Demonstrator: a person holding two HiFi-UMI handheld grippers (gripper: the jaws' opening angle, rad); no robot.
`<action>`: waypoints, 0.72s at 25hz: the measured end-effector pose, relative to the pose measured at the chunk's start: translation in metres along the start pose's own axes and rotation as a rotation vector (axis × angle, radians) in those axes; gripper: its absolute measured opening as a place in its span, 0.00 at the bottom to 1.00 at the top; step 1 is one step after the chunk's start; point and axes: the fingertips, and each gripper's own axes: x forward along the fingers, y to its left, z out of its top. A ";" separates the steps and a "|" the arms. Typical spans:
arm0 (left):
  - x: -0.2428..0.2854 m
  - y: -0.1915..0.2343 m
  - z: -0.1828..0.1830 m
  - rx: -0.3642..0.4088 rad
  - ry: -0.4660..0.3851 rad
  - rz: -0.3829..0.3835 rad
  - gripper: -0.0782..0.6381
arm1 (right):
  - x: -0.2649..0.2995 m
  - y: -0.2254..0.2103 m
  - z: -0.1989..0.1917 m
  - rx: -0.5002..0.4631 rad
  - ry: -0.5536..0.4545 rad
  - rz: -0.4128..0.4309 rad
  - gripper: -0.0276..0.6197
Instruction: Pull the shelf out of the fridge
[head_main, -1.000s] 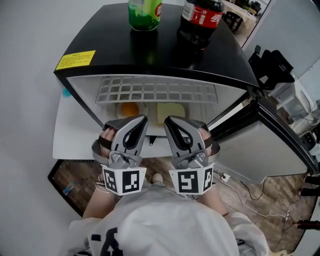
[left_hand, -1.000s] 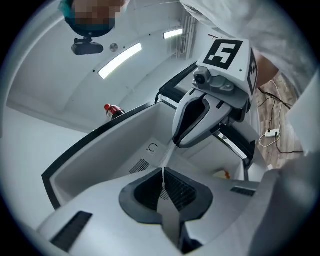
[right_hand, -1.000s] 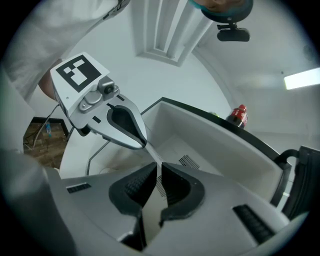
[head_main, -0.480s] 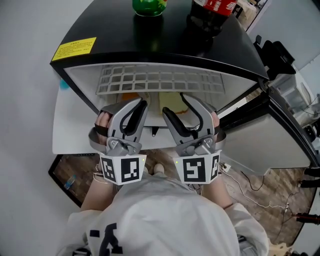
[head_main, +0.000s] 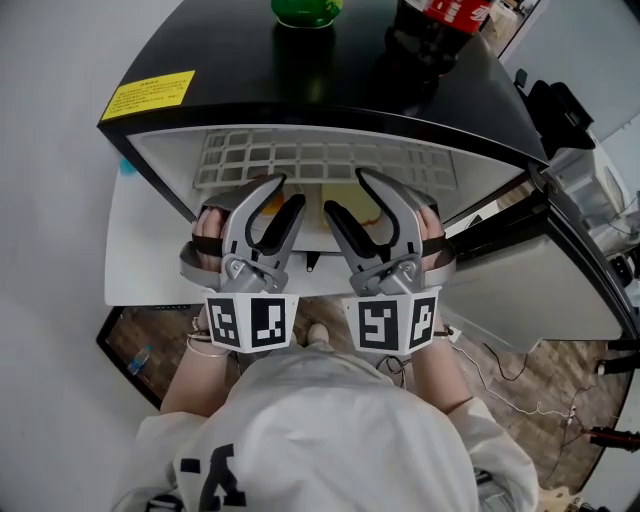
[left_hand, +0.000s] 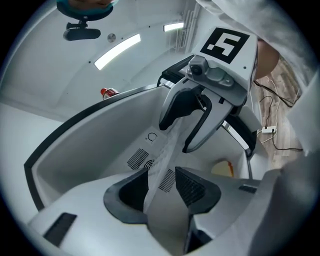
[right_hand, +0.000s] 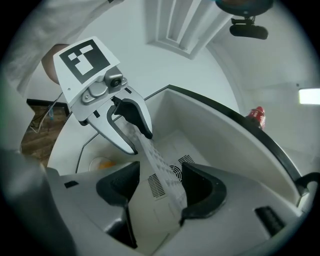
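Glossy black fridge (head_main: 300, 80) top, matt white plastic shelf (head_main: 320, 165), grainy wood floor (head_main: 525, 400)

Left gripper (head_main: 285, 192), right gripper (head_main: 345, 192) side by side, level; fingers (head_main: 243, 215) just opened, shelf (head_main: 330, 162) loose between.
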 end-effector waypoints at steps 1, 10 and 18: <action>0.002 0.000 -0.002 0.003 0.009 -0.003 0.33 | 0.002 0.000 0.000 -0.005 0.003 0.002 0.45; 0.014 0.002 -0.009 0.025 0.045 -0.019 0.33 | 0.018 0.002 0.001 -0.067 0.027 0.017 0.45; 0.023 0.003 -0.008 0.035 0.058 -0.028 0.33 | 0.029 -0.002 -0.003 -0.095 0.052 0.028 0.45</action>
